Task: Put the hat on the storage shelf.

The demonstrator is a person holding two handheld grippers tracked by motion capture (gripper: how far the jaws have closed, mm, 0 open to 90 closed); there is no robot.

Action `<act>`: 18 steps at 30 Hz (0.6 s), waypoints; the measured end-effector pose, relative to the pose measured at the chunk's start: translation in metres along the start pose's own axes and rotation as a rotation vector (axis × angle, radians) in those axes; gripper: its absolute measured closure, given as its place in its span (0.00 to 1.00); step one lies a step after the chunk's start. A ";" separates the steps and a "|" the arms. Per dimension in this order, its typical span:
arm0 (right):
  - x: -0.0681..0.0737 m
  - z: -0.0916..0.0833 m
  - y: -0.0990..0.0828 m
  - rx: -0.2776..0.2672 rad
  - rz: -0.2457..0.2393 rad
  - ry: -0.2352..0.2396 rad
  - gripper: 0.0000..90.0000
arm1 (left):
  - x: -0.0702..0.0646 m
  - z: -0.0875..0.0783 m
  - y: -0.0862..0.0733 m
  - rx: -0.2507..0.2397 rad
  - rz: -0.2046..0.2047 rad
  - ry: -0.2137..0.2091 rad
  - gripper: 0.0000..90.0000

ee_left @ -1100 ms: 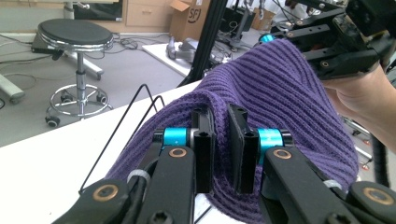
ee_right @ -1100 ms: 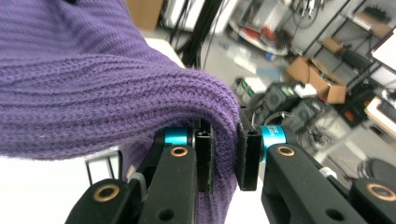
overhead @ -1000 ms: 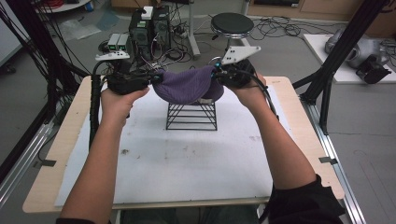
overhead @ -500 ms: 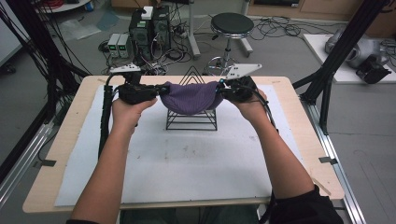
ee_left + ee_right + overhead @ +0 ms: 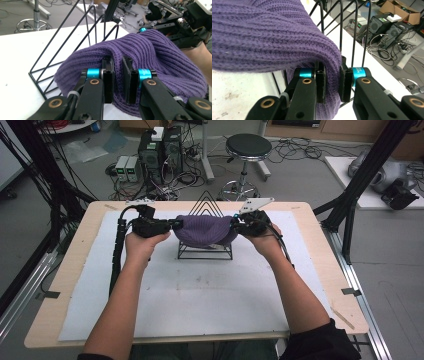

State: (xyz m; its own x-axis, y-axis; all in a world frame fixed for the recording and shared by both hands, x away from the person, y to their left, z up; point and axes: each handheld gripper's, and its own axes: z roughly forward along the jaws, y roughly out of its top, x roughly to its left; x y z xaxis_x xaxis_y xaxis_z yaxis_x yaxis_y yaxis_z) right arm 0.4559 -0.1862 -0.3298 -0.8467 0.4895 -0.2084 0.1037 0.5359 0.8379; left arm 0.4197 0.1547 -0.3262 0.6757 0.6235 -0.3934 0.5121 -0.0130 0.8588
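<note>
1. Both forearms reach forward from the near edge of the surface (image 5: 300, 210), roughly parallel, hands level with each other at the far middle of the white mat (image 5: 200, 295).
2. The left hand (image 5: 140, 245) holds the left tool (image 5: 176, 224), which points inward toward the right; its cable (image 5: 117, 255) trails back along the forearm.
3. The right hand (image 5: 265, 240) holds the right tool (image 5: 234, 225), which points inward toward the left, with a grey plate (image 5: 256, 204) on top.
4. The left tool (image 5: 118, 77) is clenched on a fold of the purple hat (image 5: 155, 55); in the left gripper view, knit bunches between the two black jaws.
5. The right tool (image 5: 331, 82) is likewise clenched on the hat's (image 5: 262, 32) edge; in the right gripper view, a thick fold of knit runs down between its jaws.
6. The hat (image 5: 205, 230) is stretched between the two tools, sagging in the middle, over the top of the black wire rack (image 5: 205, 252).
7. The rack (image 5: 75, 37) stands on the mat at the far centre; its triangular wire frames rise behind the hat, and one peak (image 5: 206, 200) shows above it in the high view. Whether the hat rests on the wires or hangs just above them, I cannot tell.
8. Behind the surface, on the floor: a stool (image 5: 248, 147) and computer boxes (image 5: 160, 147).
</note>
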 end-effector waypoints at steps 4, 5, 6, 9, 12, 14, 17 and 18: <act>0.000 0.001 -0.002 0.000 0.008 0.005 0.86 | 0.000 0.001 0.000 -0.003 -0.006 0.001 0.88; 0.000 0.001 -0.002 0.000 0.008 0.005 0.86 | 0.000 0.001 0.000 -0.008 -0.007 -0.003 0.88; 0.000 0.001 -0.002 -0.006 0.010 0.002 0.81 | 0.000 0.000 0.001 -0.018 -0.008 -0.003 0.87; -0.002 -0.005 -0.001 -0.041 0.042 -0.066 0.49 | -0.001 -0.005 0.004 -0.051 -0.018 -0.009 0.79; 0.000 -0.010 0.001 -0.055 0.014 -0.072 0.46 | -0.001 -0.008 0.005 -0.060 -0.035 -0.006 0.76; 0.001 -0.012 0.002 -0.060 0.004 -0.075 0.44 | -0.001 -0.009 0.005 -0.062 -0.042 -0.002 0.76; 0.006 -0.018 0.007 -0.076 -0.017 -0.070 0.44 | -0.001 -0.011 0.006 -0.069 -0.049 0.007 0.76; 0.006 -0.018 0.007 -0.076 -0.017 -0.070 0.44 | -0.001 -0.011 0.006 -0.069 -0.049 0.007 0.77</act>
State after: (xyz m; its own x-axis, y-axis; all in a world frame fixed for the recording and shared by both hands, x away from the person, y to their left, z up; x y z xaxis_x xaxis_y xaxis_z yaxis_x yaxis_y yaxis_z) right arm 0.4424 -0.1921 -0.3162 -0.8094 0.5288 -0.2554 0.0471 0.4920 0.8693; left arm 0.4162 0.1629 -0.3168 0.6472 0.6272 -0.4333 0.5064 0.0711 0.8594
